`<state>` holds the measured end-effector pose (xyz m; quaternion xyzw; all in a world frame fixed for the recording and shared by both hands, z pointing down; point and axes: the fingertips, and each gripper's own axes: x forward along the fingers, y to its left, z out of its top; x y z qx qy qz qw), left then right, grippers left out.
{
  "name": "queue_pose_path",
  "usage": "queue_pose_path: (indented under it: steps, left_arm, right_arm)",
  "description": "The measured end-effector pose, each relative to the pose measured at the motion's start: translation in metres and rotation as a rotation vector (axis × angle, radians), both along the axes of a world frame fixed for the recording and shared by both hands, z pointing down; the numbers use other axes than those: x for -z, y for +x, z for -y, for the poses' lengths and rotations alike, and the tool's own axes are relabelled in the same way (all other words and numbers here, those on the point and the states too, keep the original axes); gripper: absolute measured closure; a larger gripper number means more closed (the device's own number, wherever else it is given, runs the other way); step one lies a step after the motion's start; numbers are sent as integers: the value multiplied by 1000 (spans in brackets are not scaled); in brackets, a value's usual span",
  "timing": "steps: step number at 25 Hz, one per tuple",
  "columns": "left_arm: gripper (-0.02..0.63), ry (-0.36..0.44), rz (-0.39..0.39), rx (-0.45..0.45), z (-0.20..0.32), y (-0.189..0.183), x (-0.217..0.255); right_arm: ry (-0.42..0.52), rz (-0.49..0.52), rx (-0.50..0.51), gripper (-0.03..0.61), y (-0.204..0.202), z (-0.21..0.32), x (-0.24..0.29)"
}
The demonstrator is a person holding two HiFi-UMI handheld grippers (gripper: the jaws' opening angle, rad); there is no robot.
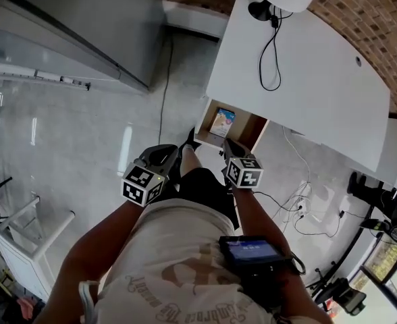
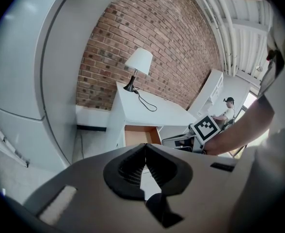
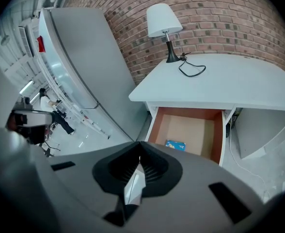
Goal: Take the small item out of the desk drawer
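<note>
The white desk [image 1: 306, 79] has its drawer [image 1: 249, 131] pulled open, showing a brown inside. A small blue item [image 1: 223, 122] lies flat in the drawer, and in the right gripper view the same item [image 3: 175, 145] sits near the front of the drawer [image 3: 191, 127]. My right gripper [image 3: 139, 144] hovers just short of the drawer, shut and holding nothing. My left gripper [image 2: 145, 147] is beside it on the left, also shut and holding nothing. In the head view both grippers [image 1: 159, 159] [image 1: 233, 150] point toward the drawer from in front.
A white lamp [image 3: 164, 21] and its black cable [image 1: 271, 52] are on the desk top against a brick wall [image 3: 220, 13]. A tall grey cabinet [image 3: 84, 67] stands to the desk's left. Cables and a power strip [image 1: 300, 211] lie on the floor to the right.
</note>
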<state>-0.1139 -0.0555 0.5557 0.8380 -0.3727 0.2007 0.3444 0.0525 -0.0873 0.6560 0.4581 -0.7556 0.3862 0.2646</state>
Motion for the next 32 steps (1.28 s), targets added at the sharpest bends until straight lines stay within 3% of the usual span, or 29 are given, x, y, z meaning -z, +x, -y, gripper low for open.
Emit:
queue_pose_path:
  steps: [17, 23, 32]
  left_arm:
    - [607, -90, -9, 60, 0, 1, -46]
    - [607, -126, -4, 114, -8, -6, -61]
    - [607, -176, -11, 164, -27, -14, -86]
  right_arm:
    - [-81, -71, -115, 572, 2, 47, -82]
    - [-110, -39, -244, 572, 6, 67, -103]
    - [-127, -96, -342, 572, 16, 82, -144]
